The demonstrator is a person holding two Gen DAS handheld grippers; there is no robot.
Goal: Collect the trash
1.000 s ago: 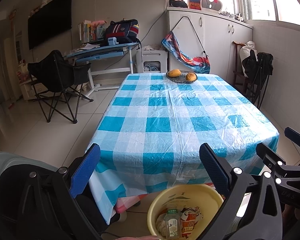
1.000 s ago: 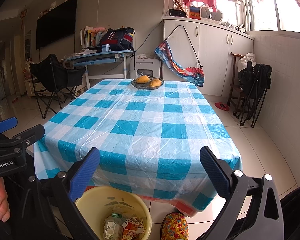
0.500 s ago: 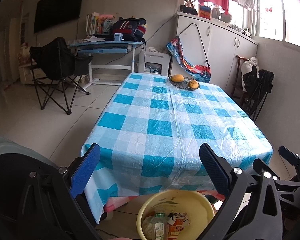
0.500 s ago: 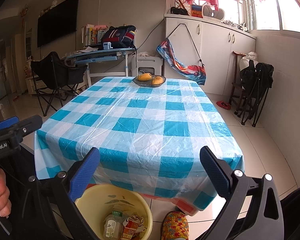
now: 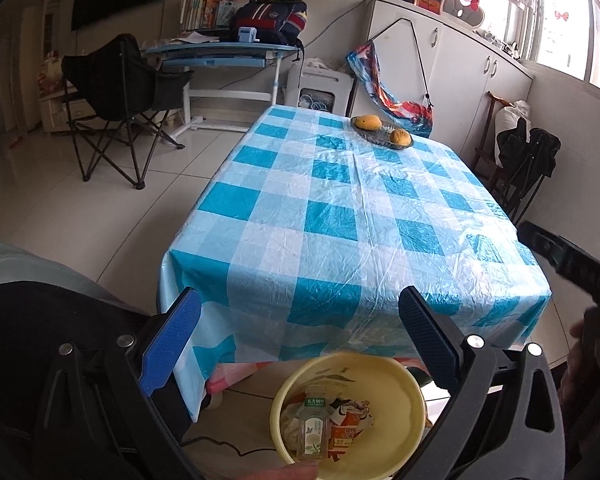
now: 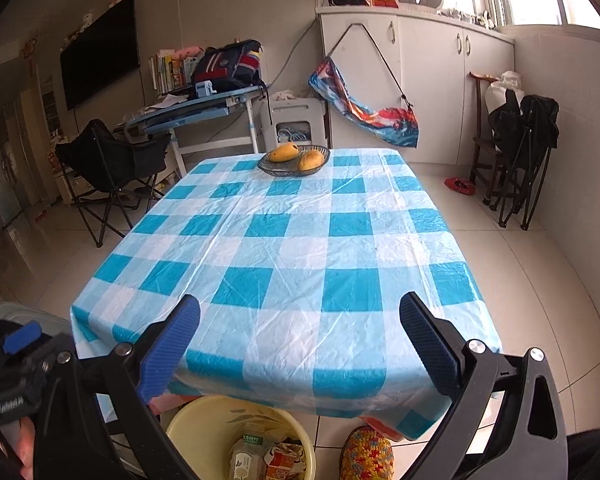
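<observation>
Left wrist view: the left gripper (image 5: pixel 300 344) has its fingers spread wide, holding nothing; the yellow bin (image 5: pixel 396 396) with a bottle (image 5: pixel 311 432) and wrappers sits bottom centre, below the checked tabletop (image 5: pixel 340 216).

Right wrist view: the right gripper (image 6: pixel 300 346) is likewise wide apart and empty, with the bin (image 6: pixel 204 420) at lower left of centre.

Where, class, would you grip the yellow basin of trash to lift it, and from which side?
Grip the yellow basin by its thin upright rim, coming from above, one finger inside and one outside. The near rim is probably best: the far rim sits under the tablecloth overhang.
</observation>
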